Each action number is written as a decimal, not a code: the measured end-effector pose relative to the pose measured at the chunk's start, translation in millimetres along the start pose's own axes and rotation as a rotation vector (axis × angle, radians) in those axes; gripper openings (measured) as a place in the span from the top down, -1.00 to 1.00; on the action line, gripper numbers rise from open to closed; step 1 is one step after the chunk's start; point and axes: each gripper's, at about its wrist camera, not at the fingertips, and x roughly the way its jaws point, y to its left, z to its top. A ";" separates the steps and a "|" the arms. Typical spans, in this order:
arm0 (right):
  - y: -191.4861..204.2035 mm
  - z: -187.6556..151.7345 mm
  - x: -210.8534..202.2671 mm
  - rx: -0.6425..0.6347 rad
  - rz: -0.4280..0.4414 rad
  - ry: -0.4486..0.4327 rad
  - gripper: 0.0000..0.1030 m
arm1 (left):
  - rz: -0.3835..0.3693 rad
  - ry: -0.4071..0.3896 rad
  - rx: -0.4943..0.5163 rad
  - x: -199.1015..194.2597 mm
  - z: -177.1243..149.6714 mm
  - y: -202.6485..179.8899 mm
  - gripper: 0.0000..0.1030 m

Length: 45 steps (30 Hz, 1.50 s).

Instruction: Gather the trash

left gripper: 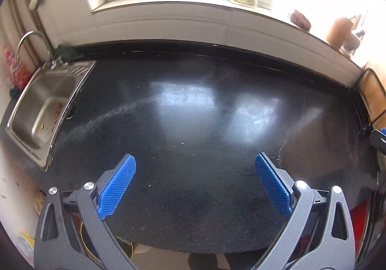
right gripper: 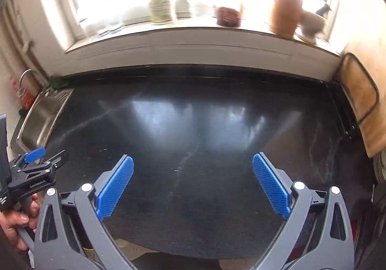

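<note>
A glossy black countertop (left gripper: pixel 193 106) (right gripper: pixel 193 120) fills both wrist views, and I see no trash lying on it. My left gripper (left gripper: pixel 195 161) hangs above its near edge, wide open, blue pads (left gripper: pixel 118 183) apart with nothing between them. My right gripper (right gripper: pixel 193 163) is likewise wide open and empty above the same counter. In the right wrist view the left gripper (right gripper: pixel 41 161) shows at the left edge, held by a hand (right gripper: pixel 17 224). A corner of the right gripper (left gripper: pixel 380 139) peeks in at the right edge of the left wrist view.
A steel sink (left gripper: pixel 43 106) (right gripper: pixel 41 120) with a curved tap (left gripper: pixel 31 40) sits at the counter's left end. On the bright windowsill stand a bottle (right gripper: pixel 159 8), a dark bowl (right gripper: pixel 228 16), a brown jar (right gripper: pixel 284 14) and a mortar (right gripper: pixel 311 22). A wooden board (right gripper: pixel 361 101) leans at the right.
</note>
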 end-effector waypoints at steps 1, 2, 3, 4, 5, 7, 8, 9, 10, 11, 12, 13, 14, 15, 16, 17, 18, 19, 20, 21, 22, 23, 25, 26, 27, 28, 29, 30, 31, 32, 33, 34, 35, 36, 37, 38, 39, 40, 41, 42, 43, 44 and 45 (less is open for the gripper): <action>-7.3 1.5 1.2 0.012 -0.008 0.000 -0.86 | -0.005 0.006 0.014 1.2 1.6 -6.4 -0.87; -7.7 0.5 1.2 0.021 -0.015 0.004 -0.86 | -0.007 0.011 0.025 1.4 2.6 -11.8 -0.87; -13.9 -1.6 0.7 0.030 -0.017 0.007 -0.86 | -0.008 0.014 0.031 3.1 4.7 -15.0 -0.87; -19.3 -2.4 2.9 0.040 -0.019 0.010 -0.86 | -0.011 0.016 0.040 3.9 5.6 -19.2 -0.87; -23.4 -2.8 4.0 0.048 -0.023 0.012 -0.86 | -0.012 0.018 0.046 5.4 7.1 -23.9 -0.87; -30.7 -2.1 5.4 0.051 -0.023 0.016 -0.86 | -0.010 0.021 0.065 8.1 9.9 -31.7 -0.87; -31.4 -0.7 7.0 0.051 -0.023 0.017 -0.86 | -0.009 0.021 0.071 8.6 11.1 -31.9 -0.87; -33.0 -0.4 7.7 0.053 -0.021 0.019 -0.86 | -0.008 0.020 0.073 9.1 12.1 -33.2 -0.87; -32.8 2.0 9.4 0.053 -0.016 0.021 -0.86 | -0.011 0.020 0.071 9.9 13.5 -34.1 -0.87; -32.4 3.3 10.7 0.053 -0.012 0.024 -0.86 | -0.015 0.021 0.070 10.1 14.2 -34.9 -0.87; -31.8 5.0 11.9 0.052 -0.009 0.025 -0.86 | -0.016 0.021 0.070 10.4 14.7 -36.0 -0.87; -31.5 5.6 12.0 0.050 -0.009 0.022 -0.86 | -0.016 0.021 0.071 10.8 15.2 -36.9 -0.87; -30.8 6.6 12.3 0.047 -0.008 0.023 -0.86 | -0.014 0.022 0.073 11.0 15.1 -37.6 -0.87; -30.4 7.3 13.2 0.045 -0.006 0.025 -0.86 | -0.014 0.023 0.072 11.2 15.3 -38.3 -0.87; -30.2 7.8 13.8 0.044 -0.003 0.025 -0.86 | -0.015 0.023 0.073 11.4 15.5 -38.4 -0.87; -30.1 8.2 14.2 0.043 0.000 0.025 -0.86 | -0.014 0.023 0.072 11.3 15.6 -38.6 -0.87; -29.9 9.3 14.9 0.042 0.001 0.027 -0.86 | -0.013 0.022 0.072 11.2 15.8 -38.6 -0.87; -29.7 9.8 15.5 0.040 0.002 0.027 -0.86 | -0.012 0.022 0.071 11.1 16.0 -38.5 -0.87; -29.7 10.0 15.8 0.040 0.003 0.027 -0.86 | -0.012 0.022 0.071 11.0 16.2 -38.1 -0.87; -29.6 10.6 16.3 0.039 0.004 0.028 -0.86 | -0.010 0.022 0.068 11.0 16.6 -37.9 -0.87; -29.0 10.8 16.4 0.037 0.007 0.028 -0.86 | -0.011 0.023 0.065 11.0 16.9 -37.7 -0.87; -28.5 10.9 16.4 0.035 0.007 0.028 -0.86 | -0.012 0.022 0.063 10.8 17.1 -37.4 -0.87; -27.5 10.9 16.7 0.034 0.009 0.029 -0.86 | -0.008 0.023 0.060 11.2 17.7 -37.4 -0.87; -27.2 10.9 17.6 0.033 0.009 0.032 -0.86 | -0.009 0.023 0.060 11.2 17.4 -37.0 -0.87; -26.8 10.8 18.1 0.032 0.009 0.035 -0.86 | -0.008 0.025 0.059 11.4 17.2 -36.4 -0.87; -26.3 11.0 18.5 0.032 0.009 0.035 -0.86 | -0.008 0.026 0.059 11.4 17.0 -35.5 -0.87; -26.2 11.5 19.3 0.030 0.010 0.037 -0.86 | -0.009 0.027 0.059 11.8 17.2 -35.0 -0.87; -26.1 11.7 20.3 0.029 0.011 0.039 -0.86 | -0.008 0.028 0.058 12.3 17.4 -34.6 -0.87; -26.0 12.2 21.3 0.029 0.012 0.040 -0.86 | -0.007 0.028 0.057 12.7 17.9 -34.6 -0.87; -25.9 12.3 21.8 0.031 0.013 0.042 -0.86 | -0.007 0.028 0.057 12.8 18.0 -34.6 -0.87; -25.7 12.6 22.3 0.031 0.014 0.043 -0.86 | -0.008 0.028 0.057 12.7 18.2 -34.4 -0.87; -25.4 12.2 22.2 0.031 0.014 0.044 -0.86 | -0.007 0.027 0.057 12.7 18.4 -34.3 -0.87; -25.0 12.4 22.7 0.029 0.014 0.045 -0.86 | -0.006 0.027 0.057 12.4 18.5 -33.9 -0.87; -25.1 12.0 22.8 0.029 0.013 0.045 -0.86 | -0.005 0.026 0.056 12.5 18.9 -33.6 -0.87; -25.0 11.9 22.8 0.030 0.013 0.046 -0.86 | -0.005 0.027 0.055 12.6 19.1 -33.3 -0.87; -24.8 11.9 23.0 0.031 0.014 0.047 -0.86 | -0.005 0.027 0.055 12.6 19.2 -33.0 -0.87; -25.1 11.9 23.0 0.031 0.013 0.047 -0.86 | -0.005 0.026 0.056 12.4 19.1 -33.0 -0.87; -25.0 12.1 22.7 0.031 0.012 0.046 -0.86 | -0.005 0.026 0.056 12.5 19.2 -32.8 -0.87; -25.0 12.3 22.3 0.031 0.012 0.044 -0.86 | -0.004 0.028 0.056 12.7 19.4 -32.7 -0.87; -25.1 12.2 22.2 0.032 0.011 0.044 -0.86 | -0.005 0.029 0.056 12.5 19.7 -32.8 -0.87; -25.2 12.5 22.5 0.033 0.011 0.045 -0.86 | -0.006 0.027 0.056 12.3 19.9 -32.9 -0.87; -25.6 12.6 22.5 0.033 0.010 0.045 -0.86 | -0.007 0.026 0.056 12.2 19.8 -32.9 -0.87; -25.8 12.8 22.5 0.033 0.009 0.045 -0.86 | -0.007 0.025 0.058 12.1 19.8 -32.9 -0.87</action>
